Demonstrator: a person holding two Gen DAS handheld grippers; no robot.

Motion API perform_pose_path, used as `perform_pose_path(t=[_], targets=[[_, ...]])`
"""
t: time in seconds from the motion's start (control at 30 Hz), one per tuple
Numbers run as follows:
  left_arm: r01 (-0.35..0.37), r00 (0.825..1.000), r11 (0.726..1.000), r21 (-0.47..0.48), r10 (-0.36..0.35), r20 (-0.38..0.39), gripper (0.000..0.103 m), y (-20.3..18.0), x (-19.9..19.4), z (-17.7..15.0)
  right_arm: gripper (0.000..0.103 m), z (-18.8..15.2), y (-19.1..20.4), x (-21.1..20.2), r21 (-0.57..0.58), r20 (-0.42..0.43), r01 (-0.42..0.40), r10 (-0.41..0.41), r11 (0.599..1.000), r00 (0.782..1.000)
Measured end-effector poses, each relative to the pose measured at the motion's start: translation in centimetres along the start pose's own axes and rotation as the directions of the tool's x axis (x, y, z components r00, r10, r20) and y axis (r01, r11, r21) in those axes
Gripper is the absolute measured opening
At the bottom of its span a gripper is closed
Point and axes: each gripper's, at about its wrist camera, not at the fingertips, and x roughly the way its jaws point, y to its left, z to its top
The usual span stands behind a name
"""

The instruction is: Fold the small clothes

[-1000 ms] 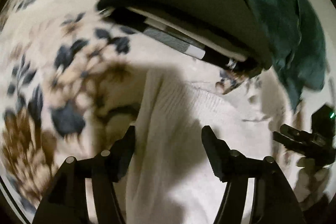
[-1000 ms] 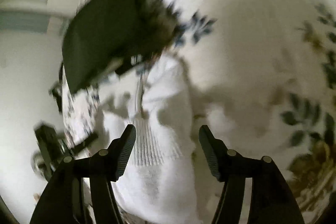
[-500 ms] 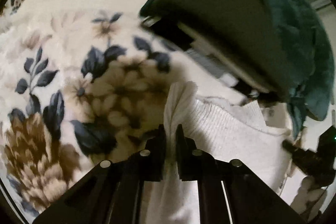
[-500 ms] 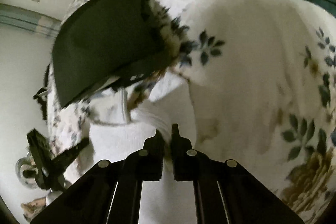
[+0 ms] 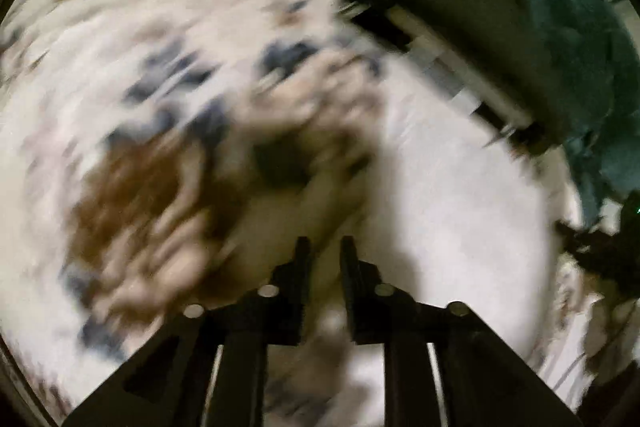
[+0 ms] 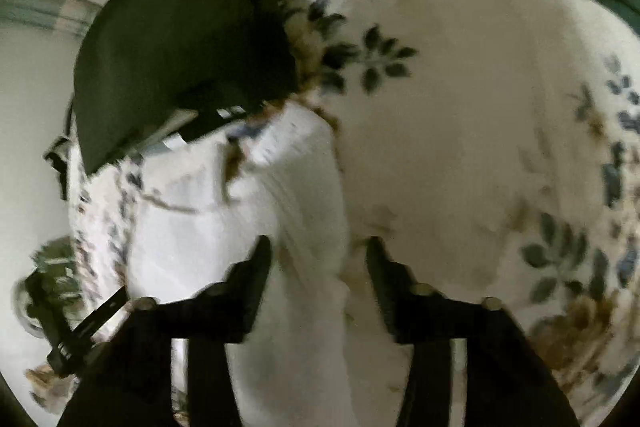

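A white knitted garment (image 6: 308,211) lies on the floral bedspread (image 6: 460,107), with a raised fold running between my right gripper's fingers. My right gripper (image 6: 318,259) is opening; its pads stand clear of the fold on both sides. In the blurred left wrist view the garment (image 5: 460,219) lies mostly to the right of my left gripper (image 5: 324,255). Its jaws are opening with a narrow gap, and only shaded bedspread (image 5: 140,67) shows through it. The left gripper (image 6: 60,319) appears at the lower left of the right wrist view.
A stack of folded dark clothes (image 6: 180,39) sits on the bed just beyond the garment, also in the left view as the dark stack (image 5: 452,7). A teal cloth (image 5: 572,39) lies behind it. The bed's edge and a pale wall (image 6: 24,87) are at the left.
Half a second ago both grippers were shut on the white garment; both have now let go. The left gripper has slid sideways off the cloth's edge, blurring its view.
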Motion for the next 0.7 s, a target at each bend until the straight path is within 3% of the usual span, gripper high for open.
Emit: perform_pose_path(t=[0.1, 0.13, 0.23, 0.37, 0.4, 0.43, 0.5, 0.53, 0.6, 0.63, 0.7], targets=[[-0.041, 0.993, 0.996, -0.075, 0.033, -0.109, 0.019, 3.4, 3.1, -2.9, 0.054, -1.4, -0.7, 0.0, 0.003, 0.003, 0.074, -0.074, 0.997, 0.997], [-0.028, 0.992, 0.995, -0.099, 0.015, -0.127, 0.019, 4.3, 4.4, -3.4, 0.054, -1.6, -1.4, -0.1, 0.012, -0.003, 0.083, -0.083, 0.997, 0.997], [0.007, 0.995, 0.991, -0.136, -0.021, -0.102, 0.02, 5.3, 5.3, -2.9, 0.055, -2.3, -2.6, 0.4, 0.05, -0.019, 0.085, -0.084, 0.995, 0.996], [0.1, 0.982, 0.954, -0.284, -0.14, -0.125, 0.024, 7.8, 6.0, -2.4, 0.055, -2.8, -2.8, 0.3, 0.072, -0.004, 0.075, -0.075, 0.995, 0.997], [0.143, 0.974, 0.929, -0.342, -0.194, -0.118, 0.025, 8.8, 6.1, -2.4, 0.055, -2.9, -2.7, 0.3, 0.076, -0.001, 0.072, -0.072, 0.995, 0.997], [0.167, 0.969, 0.915, -0.367, -0.221, -0.11, 0.031, 9.3, 6.1, -2.5, 0.055, -2.9, -2.6, 0.2, 0.079, 0.0, 0.069, -0.069, 0.994, 0.998], [0.286, 0.938, 0.846, -0.45, -0.342, -0.048, 0.054, 10.7, 6.1, -2.8, 0.055, -3.1, -2.6, 0.0, 0.088, 0.002, 0.064, -0.064, 0.994, 0.998], [0.347, 0.916, 0.822, -0.451, -0.401, -0.027, 0.074, 10.8, 5.9, -2.6, 0.055, -3.1, -2.4, -0.1, 0.088, 0.002, 0.061, -0.061, 0.994, 0.998], [0.257, 0.954, 0.898, -0.358, -0.295, -0.055, 0.075, 9.3, 4.5, -1.8, 0.055, -3.2, -1.8, -0.4, 0.083, 0.004, 0.055, -0.056, 0.995, 0.998], [0.152, 0.986, 0.96, -0.236, -0.165, -0.035, 0.076, 7.4, 2.9, -1.2, 0.055, -3.3, -1.5, -0.5, 0.076, 0.007, 0.055, -0.056, 0.996, 0.998], [0.019, 0.998, 0.998, -0.059, -0.015, 0.06, 0.081, 3.9, 0.4, -0.7, 0.056, -3.6, -1.0, -0.8, 0.062, 0.015, 0.065, -0.066, 0.996, 0.998]])
